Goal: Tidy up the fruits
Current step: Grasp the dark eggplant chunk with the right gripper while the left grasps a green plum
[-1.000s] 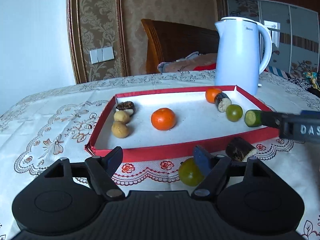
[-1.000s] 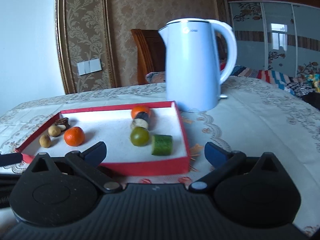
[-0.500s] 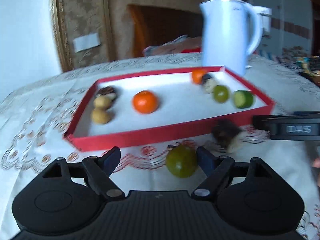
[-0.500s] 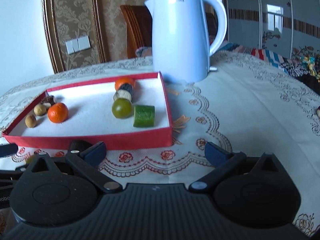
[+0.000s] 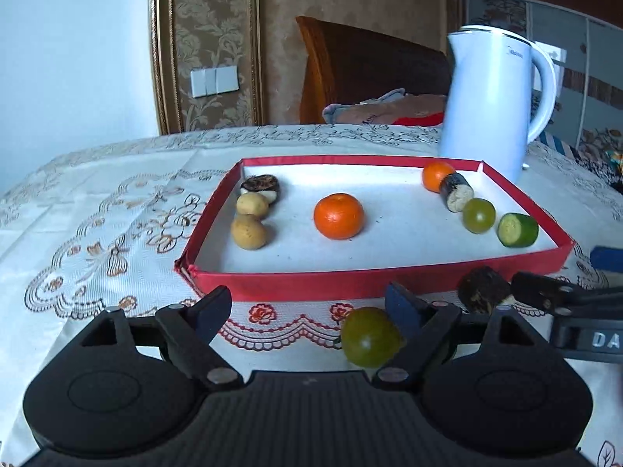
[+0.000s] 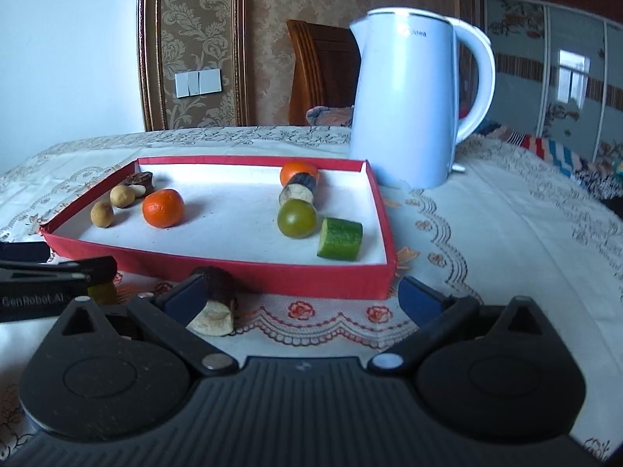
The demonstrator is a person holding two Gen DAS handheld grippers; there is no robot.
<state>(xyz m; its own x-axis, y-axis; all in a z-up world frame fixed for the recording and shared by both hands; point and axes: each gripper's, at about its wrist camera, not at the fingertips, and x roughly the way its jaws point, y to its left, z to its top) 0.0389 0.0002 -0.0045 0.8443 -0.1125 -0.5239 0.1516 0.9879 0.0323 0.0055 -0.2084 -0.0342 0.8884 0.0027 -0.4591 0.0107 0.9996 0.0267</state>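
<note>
A red tray (image 5: 350, 282) (image 6: 241, 270) holds an orange (image 5: 338, 216) (image 6: 162, 208), a second orange (image 5: 435, 174), two potatoes (image 5: 249, 231), a dark eggplant piece (image 5: 454, 197), a green tomato (image 5: 478, 215) (image 6: 296, 218) and a cucumber chunk (image 5: 518, 229) (image 6: 339, 238). A loose green tomato (image 5: 369, 337) lies on the cloth, against the inner side of the right finger of my open left gripper (image 5: 309, 313). A dark eggplant piece (image 6: 215, 303) (image 5: 483, 295) lies beside the left finger of my open right gripper (image 6: 300, 303).
A white kettle (image 5: 492, 101) (image 6: 412, 105) stands behind the tray's right corner. A lace tablecloth (image 5: 97, 210) covers the table. A wooden chair (image 5: 362, 70) stands behind the table.
Both grippers have drawn back from the tray toward the table's front. The loose tomato now lies against my left gripper's right finger, and the eggplant piece lies by my right gripper's left finger.
</note>
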